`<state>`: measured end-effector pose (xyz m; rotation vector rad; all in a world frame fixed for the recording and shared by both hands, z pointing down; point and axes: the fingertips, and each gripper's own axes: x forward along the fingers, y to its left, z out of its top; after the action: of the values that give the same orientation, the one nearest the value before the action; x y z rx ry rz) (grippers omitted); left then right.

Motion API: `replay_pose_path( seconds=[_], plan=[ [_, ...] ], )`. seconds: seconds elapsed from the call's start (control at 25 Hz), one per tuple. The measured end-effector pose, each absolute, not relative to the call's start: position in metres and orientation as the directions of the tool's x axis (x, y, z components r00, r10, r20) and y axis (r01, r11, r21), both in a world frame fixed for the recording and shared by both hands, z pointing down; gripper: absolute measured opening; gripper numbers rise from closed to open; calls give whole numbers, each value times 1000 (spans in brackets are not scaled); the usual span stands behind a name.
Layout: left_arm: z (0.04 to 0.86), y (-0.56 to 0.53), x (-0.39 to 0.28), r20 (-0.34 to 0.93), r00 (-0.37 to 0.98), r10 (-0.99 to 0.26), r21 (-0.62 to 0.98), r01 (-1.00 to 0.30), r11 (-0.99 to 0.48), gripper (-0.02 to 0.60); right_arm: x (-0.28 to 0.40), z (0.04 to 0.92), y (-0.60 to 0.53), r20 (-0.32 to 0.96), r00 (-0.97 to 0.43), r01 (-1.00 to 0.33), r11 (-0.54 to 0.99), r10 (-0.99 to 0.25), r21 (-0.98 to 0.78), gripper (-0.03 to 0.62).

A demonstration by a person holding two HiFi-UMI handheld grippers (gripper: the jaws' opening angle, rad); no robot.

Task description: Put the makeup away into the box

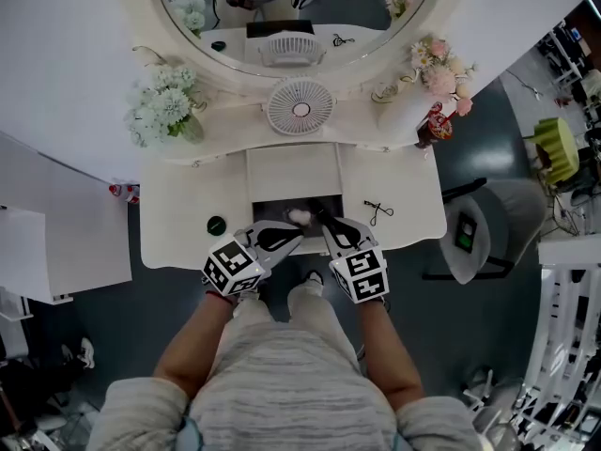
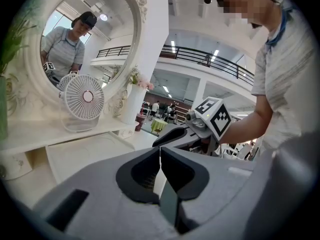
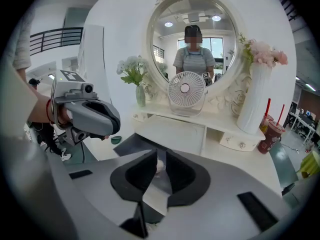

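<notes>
A dark open box point(image 1: 270, 212) is set into the front middle of the white vanity table point(image 1: 178, 224). A small pale pink makeup item point(image 1: 299, 217) lies at the box, right by both grippers' tips. My right gripper point(image 1: 317, 216) hangs over the box, its jaws a little apart. In the right gripper view the pale item point(image 3: 159, 166) shows in the gap of that gripper point(image 3: 159, 156), not spanning it. My left gripper point(image 1: 297, 237) hovers at the box's front edge. Its jaws point(image 2: 160, 151) are shut together with nothing between them.
A small green jar point(image 1: 217, 225) sits left of the box and a black eyelash curler point(image 1: 378, 211) right of it. A white fan point(image 1: 300, 106), white flowers point(image 1: 167, 106), a vase of pink flowers point(image 1: 441, 69) and a drink cup point(image 1: 435, 125) stand on the raised shelf. A grey chair point(image 1: 488, 228) is at the right.
</notes>
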<state>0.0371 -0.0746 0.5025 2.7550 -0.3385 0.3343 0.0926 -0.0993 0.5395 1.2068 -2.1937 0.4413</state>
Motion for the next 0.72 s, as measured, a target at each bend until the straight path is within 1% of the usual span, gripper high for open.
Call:
replay_pose_path(
  seconds=[0.28,0.56,0.72],
  plan=[
    [489,-70,36,260,949,-179,285,-253,-924,17,93,510,-89,588,-430,-850,527,-685,-7,14],
    [478,-60,38,254,957,-142,264,-210,-942,17,90,494,-78,549,-458,-857,512,-699,-63,9],
    [476,-56,40,259,958,-125,258,-193,-947,17,89,493,-69,548,-458,-860,504,-700,-75,9]
  ],
)
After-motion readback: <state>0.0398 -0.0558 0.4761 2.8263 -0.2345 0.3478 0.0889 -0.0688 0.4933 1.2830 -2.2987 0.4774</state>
